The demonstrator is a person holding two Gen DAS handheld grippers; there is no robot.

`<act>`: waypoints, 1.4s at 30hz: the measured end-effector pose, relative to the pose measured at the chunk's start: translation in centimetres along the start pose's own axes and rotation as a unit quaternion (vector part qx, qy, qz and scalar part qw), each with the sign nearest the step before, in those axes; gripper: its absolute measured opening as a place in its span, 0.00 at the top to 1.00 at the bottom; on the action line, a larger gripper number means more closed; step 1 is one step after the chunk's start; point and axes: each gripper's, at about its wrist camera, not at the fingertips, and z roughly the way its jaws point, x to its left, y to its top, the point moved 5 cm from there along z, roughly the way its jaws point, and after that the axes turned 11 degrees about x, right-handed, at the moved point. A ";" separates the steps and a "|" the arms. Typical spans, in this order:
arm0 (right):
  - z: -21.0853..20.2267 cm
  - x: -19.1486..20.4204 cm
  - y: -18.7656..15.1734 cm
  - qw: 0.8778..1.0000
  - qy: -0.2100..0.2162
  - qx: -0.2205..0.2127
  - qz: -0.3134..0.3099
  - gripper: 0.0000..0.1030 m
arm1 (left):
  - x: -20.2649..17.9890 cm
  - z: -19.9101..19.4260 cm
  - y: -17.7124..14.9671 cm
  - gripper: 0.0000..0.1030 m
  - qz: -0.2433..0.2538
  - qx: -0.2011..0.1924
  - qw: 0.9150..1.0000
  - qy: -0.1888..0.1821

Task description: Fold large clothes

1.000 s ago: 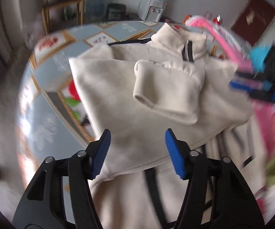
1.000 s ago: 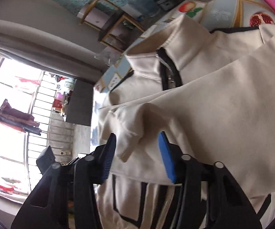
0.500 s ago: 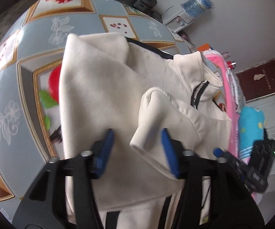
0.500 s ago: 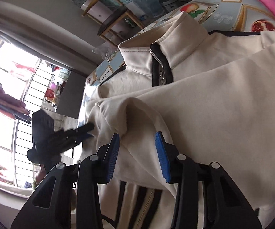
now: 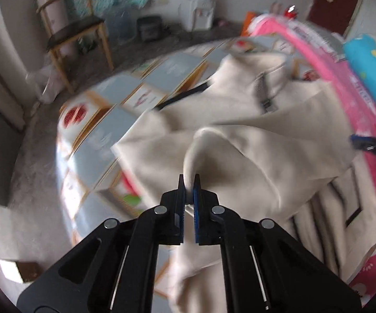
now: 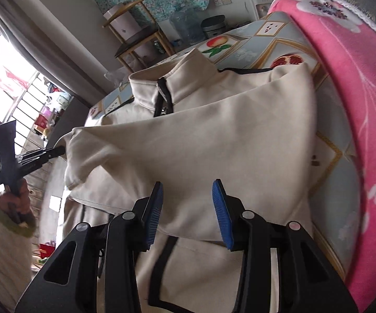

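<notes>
While left gripper [image 5: 188, 180] jaws pinch jacket [image 6: 214, 135] cuff, apparently, right gripper [image 6: 187, 191] jaws gape over it.

No legible txt in either view. Only candidates: dark print on the pink floral blanket [image 5: 355, 88] edge, just right of the cream zip-collar fleece jacket [image 5: 240, 135], too blurred to read; small grey label strip [image 5: 259, 83] at the jacket collar, can't make out chars; maroon wall hanging [image 5: 336, 0] beyond the blanket w/ a pale mark, not readable. Right-wrist view: no lettering visible.
</notes>
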 end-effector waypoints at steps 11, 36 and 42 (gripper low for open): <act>-3.6 -4.5 2.4 0.993 -0.101 -0.053 0.032 0.54 | 3.8 4.0 -0.7 0.95 -0.087 0.013 0.993 -0.076; -0.5 -10.1 5.1 0.983 -0.157 -0.057 0.081 0.95 | 4.9 5.7 0.3 0.93 -0.119 0.034 0.987 -0.100; -1.2 -10.4 5.1 0.976 -0.190 -0.065 0.084 0.71 | 6.5 4.5 -0.2 0.88 -0.175 -0.011 0.979 -0.103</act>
